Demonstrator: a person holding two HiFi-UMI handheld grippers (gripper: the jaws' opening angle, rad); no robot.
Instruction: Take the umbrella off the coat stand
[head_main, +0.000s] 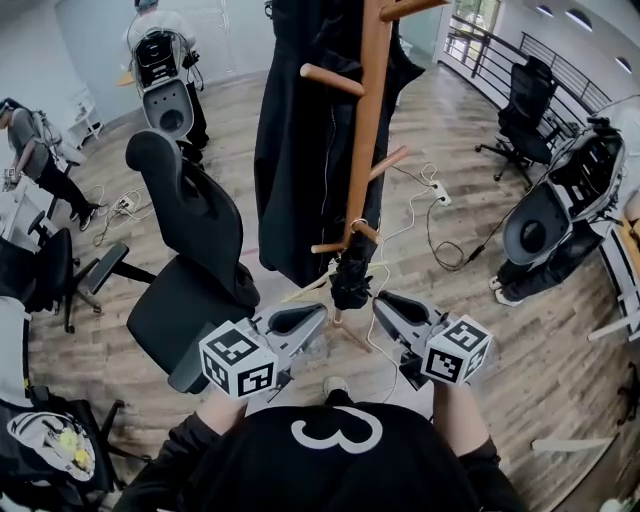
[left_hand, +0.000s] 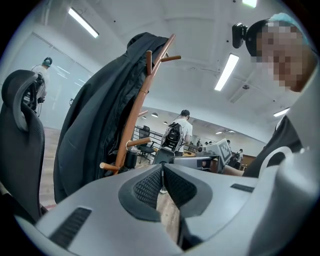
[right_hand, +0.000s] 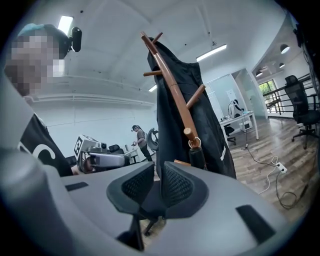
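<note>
You are standing in an office with a wood floor (head_main: 560, 360). The umbrella (head_main: 350, 275) is hanging on a low peg of the stand (head_main: 372, 100), so nothing is done yet. Your left gripper (head_main: 312, 318) is clenching on nothing near it, and your right gripper (head_main: 390, 305) is showing its jaws slightly parted, also empty. The coat (head_main: 300, 150) behind the umbrella and the chair (head_main: 190, 260) at the left are crowding your reach.

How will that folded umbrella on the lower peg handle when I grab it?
The umbrella hangs only by a loop over the peg, so it will probably swing when nudged. Folded short, it looks light, with soft fabric over a stiff core. The slim coat stand may rock if pulled sideways.
</note>
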